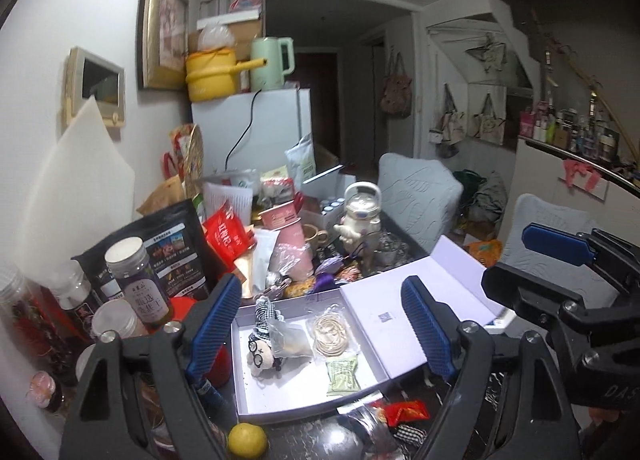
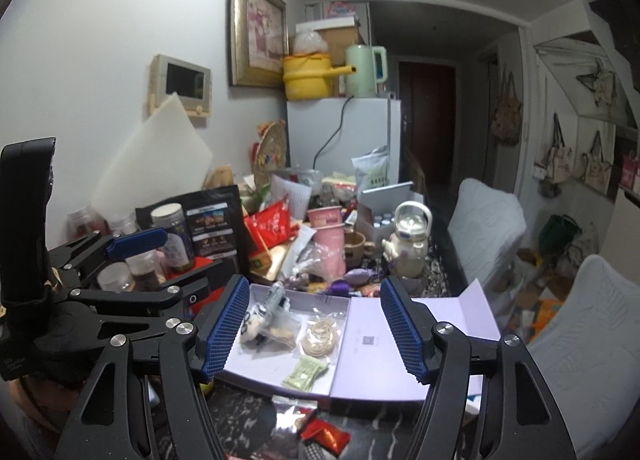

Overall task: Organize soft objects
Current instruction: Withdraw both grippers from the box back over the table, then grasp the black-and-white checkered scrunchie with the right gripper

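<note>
Both claws, left claw [image 1: 320, 324] and right claw [image 2: 312, 328], hang wide open and empty above the white box [image 1: 256, 404] already holding the little doll [image 1: 262, 344], so I'd pick one loose soft piece off the tabletop [image 2: 248, 416] and come down squarely over it.

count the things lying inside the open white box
4: striped plush doll with glasses at left, clear bag overlapping it, coiled cream cord packet at centre, green sachet nearest. More may hide underneath.
</note>
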A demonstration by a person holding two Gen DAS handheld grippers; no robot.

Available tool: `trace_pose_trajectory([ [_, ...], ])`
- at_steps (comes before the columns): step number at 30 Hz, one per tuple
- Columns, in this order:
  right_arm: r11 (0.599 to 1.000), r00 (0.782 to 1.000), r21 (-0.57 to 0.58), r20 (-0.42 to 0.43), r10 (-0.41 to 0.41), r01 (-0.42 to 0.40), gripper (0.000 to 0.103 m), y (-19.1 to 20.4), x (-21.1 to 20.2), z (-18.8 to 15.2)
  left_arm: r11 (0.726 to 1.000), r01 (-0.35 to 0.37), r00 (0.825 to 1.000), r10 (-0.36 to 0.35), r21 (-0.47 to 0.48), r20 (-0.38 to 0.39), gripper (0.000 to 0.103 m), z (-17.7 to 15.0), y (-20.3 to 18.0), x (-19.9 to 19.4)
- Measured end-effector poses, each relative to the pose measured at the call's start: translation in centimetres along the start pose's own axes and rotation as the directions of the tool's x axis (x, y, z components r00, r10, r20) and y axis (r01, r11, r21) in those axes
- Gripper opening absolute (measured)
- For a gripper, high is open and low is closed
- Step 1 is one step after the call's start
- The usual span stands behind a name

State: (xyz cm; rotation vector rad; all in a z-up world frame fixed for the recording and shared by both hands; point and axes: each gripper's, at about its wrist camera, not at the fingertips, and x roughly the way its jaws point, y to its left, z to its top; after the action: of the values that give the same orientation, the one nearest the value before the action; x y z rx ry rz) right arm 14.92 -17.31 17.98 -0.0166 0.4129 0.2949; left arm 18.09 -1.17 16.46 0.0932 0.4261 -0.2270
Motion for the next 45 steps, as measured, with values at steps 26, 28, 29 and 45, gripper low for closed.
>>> trace_pose_trajectory([
  [26, 0.998, 0.999, 0.046, 0.002, 0.049, -0.049, 0.076, 1.9, -9.8, -10.1, 0.993, 0.105, 0.994, -0.103, 0.055, -0.039, 0.099, -9.3, -2.5, -8.3],
  [28, 0.997, 0.998, 0.052, -0.020, 0.056, -0.055, 0.076, 2.1, -9.7, -11.2, 0.993, 0.111, 0.992, -0.108, 0.047, -0.063, 0.099, -10.3, -2.5, -8.3],
  [29, 0.997, 0.998, 0.057, -0.032, 0.058, -0.056, 0.076, 2.2, -9.6, -11.8, 0.992, 0.117, 0.990, -0.114, 0.037, -0.080, 0.099, -10.9, -2.3, -8.1],
  [45, 0.991, 0.979, 0.123, -0.188, 0.084, -0.061, 0.076, 2.1, -5.5, -18.7, 0.987, 0.149, 0.949, -0.161, -0.065, -0.272, 0.099, -17.7, -1.1, -4.2],
])
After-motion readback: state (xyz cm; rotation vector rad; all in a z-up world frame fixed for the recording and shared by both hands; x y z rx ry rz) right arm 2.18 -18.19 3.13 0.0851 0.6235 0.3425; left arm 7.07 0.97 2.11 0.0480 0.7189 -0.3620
